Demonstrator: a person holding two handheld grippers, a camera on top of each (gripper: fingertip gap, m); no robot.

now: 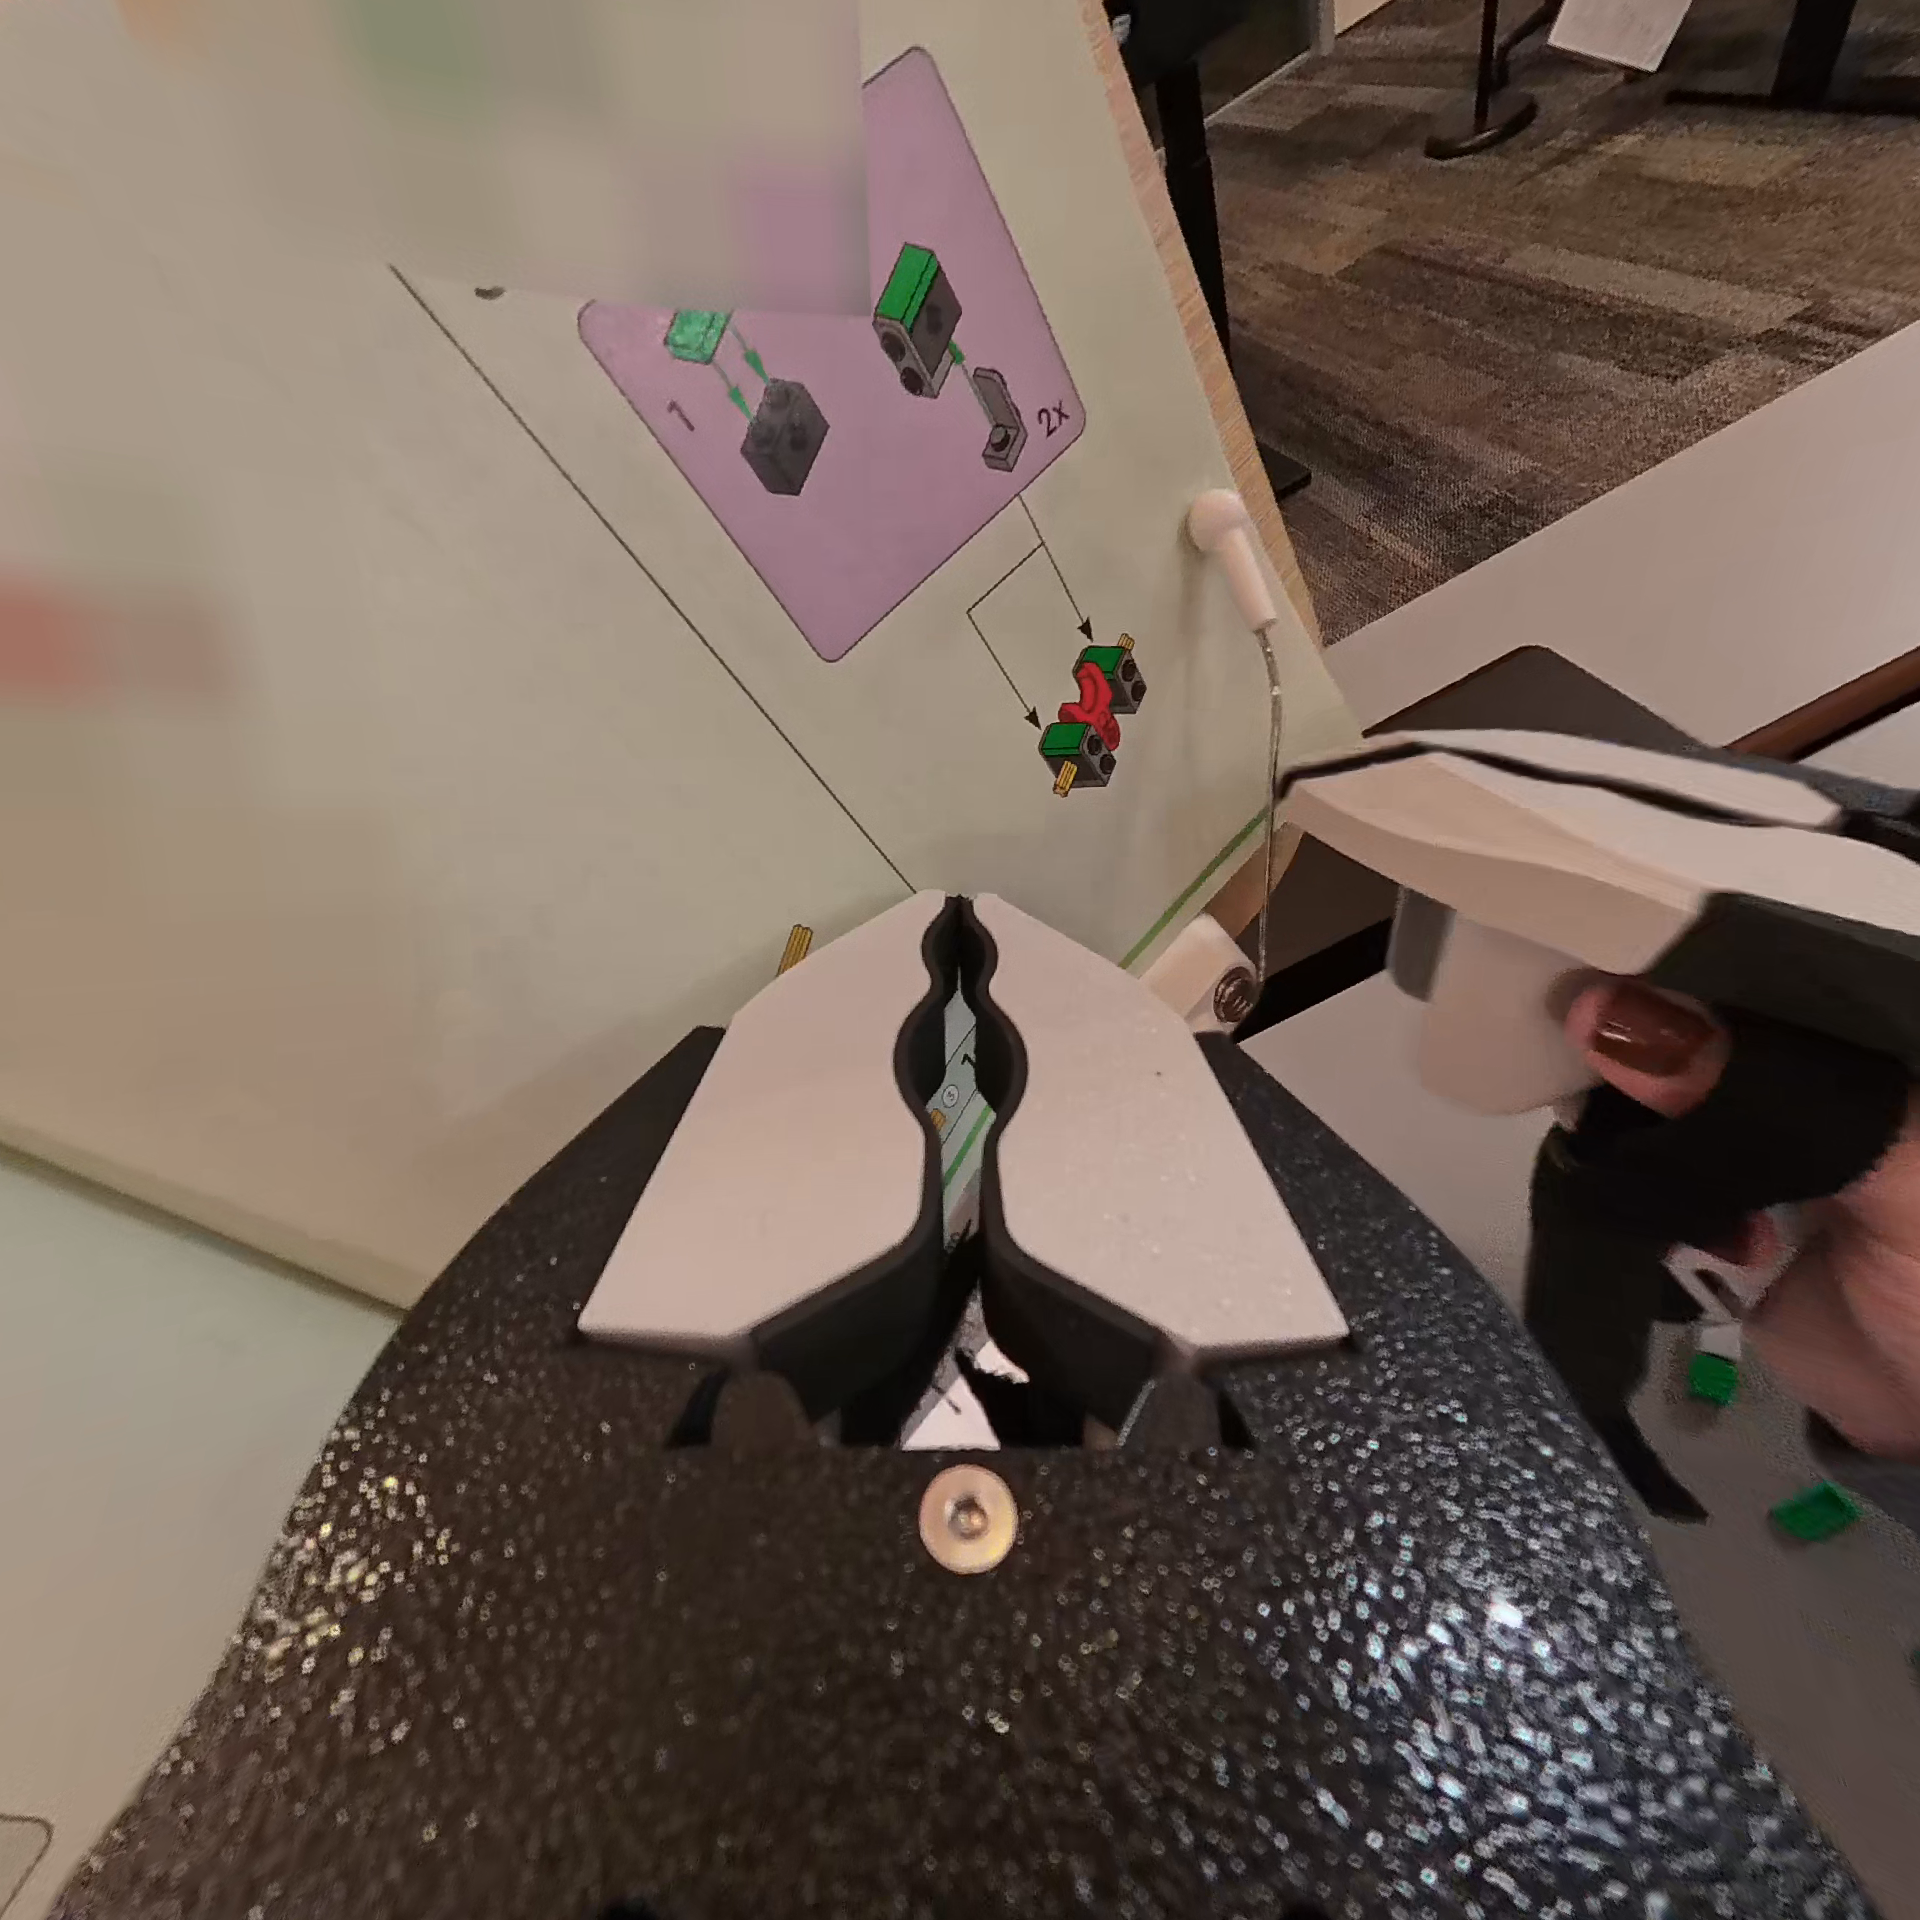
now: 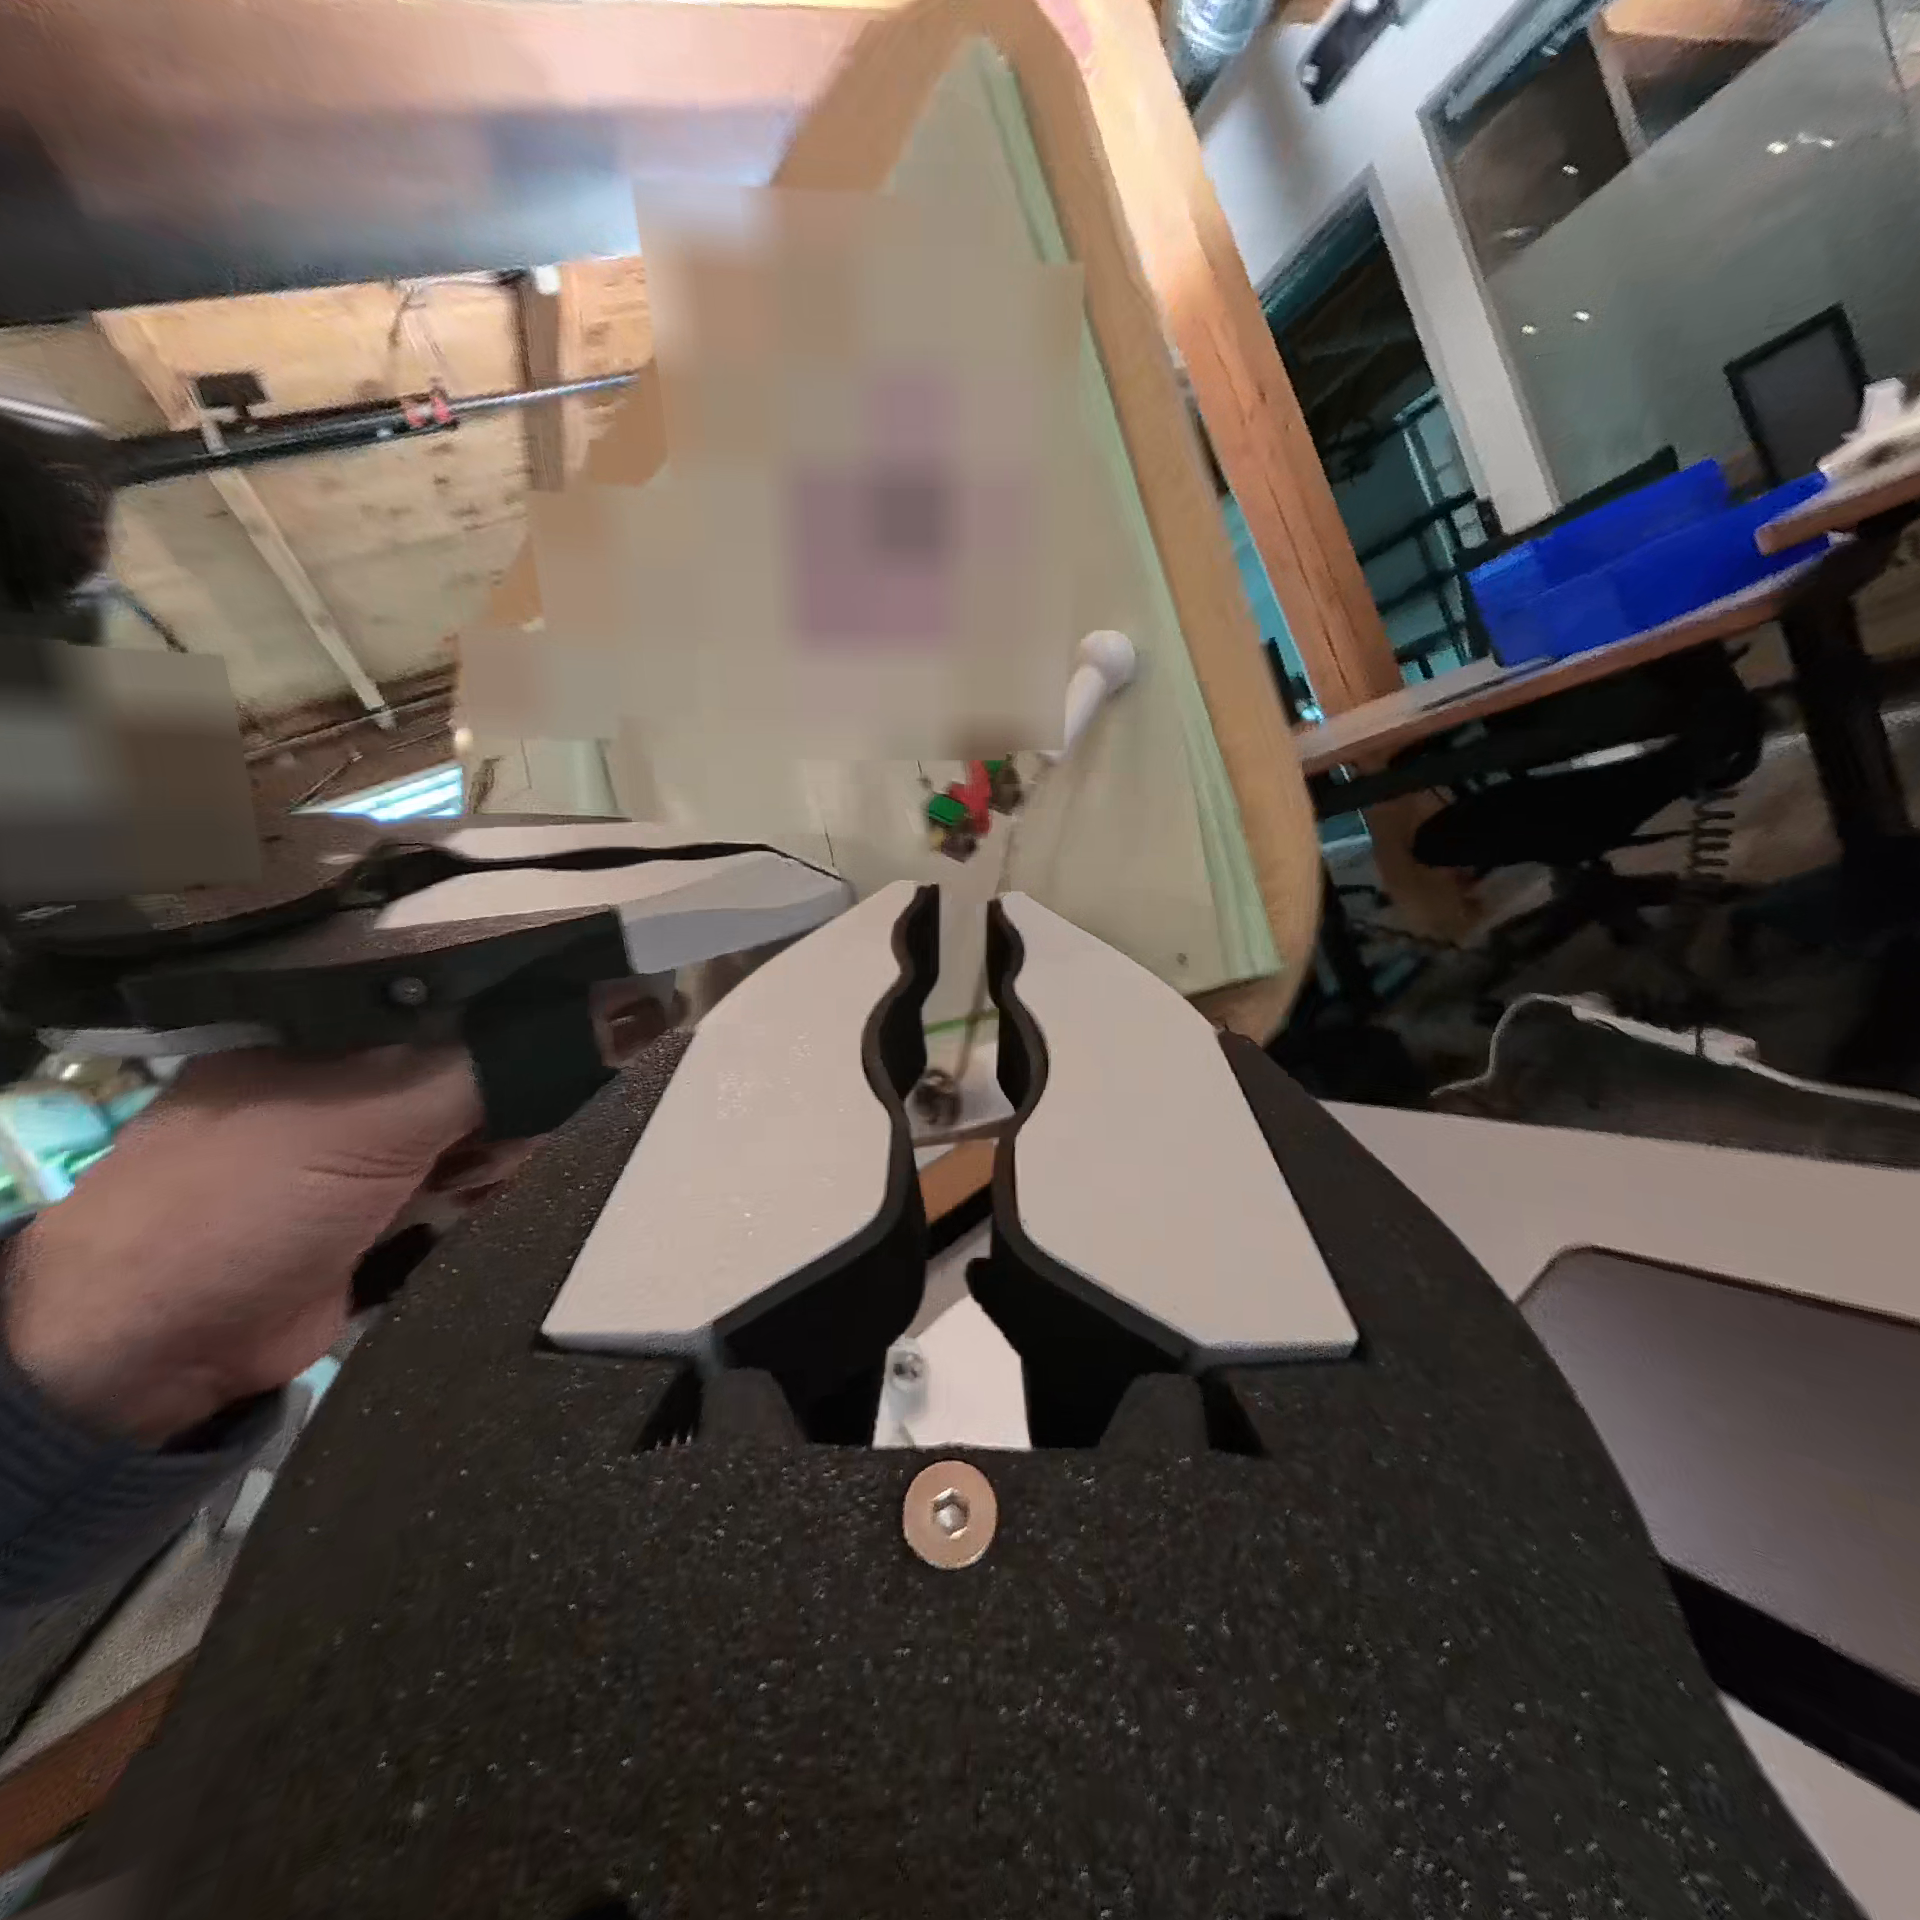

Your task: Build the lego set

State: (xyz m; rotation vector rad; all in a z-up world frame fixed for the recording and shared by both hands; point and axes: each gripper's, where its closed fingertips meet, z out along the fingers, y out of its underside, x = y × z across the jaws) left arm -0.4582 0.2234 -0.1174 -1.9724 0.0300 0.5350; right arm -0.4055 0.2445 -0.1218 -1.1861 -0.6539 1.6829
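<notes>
The Lego instruction booklet (image 1: 520, 727) stands open on a wooden stand (image 1: 1174, 312), showing drawings of green, black and red bricks. My left gripper (image 1: 961, 914) is shut, its tips against the lower part of the page; I cannot tell whether it pinches paper. It also shows at the left of the right wrist view (image 2: 831, 883). My right gripper (image 2: 964, 904) is slightly open and empty, pointing at the booklet's right edge (image 2: 1143, 831). It shows at the right of the left wrist view (image 1: 1294, 779), held by a hand. Two loose green bricks (image 1: 1712, 1382) (image 1: 1813, 1512) lie on the table below it.
A white peg with a wire (image 1: 1231, 551) (image 2: 1096, 675) sits at the page's right edge. The white table (image 1: 1558, 644) runs behind the stand. Blue bins (image 2: 1621, 582) stand on a far desk, with an office chair (image 2: 1558, 790) below it. My hands' fingertips stand some 6 cm from each other.
</notes>
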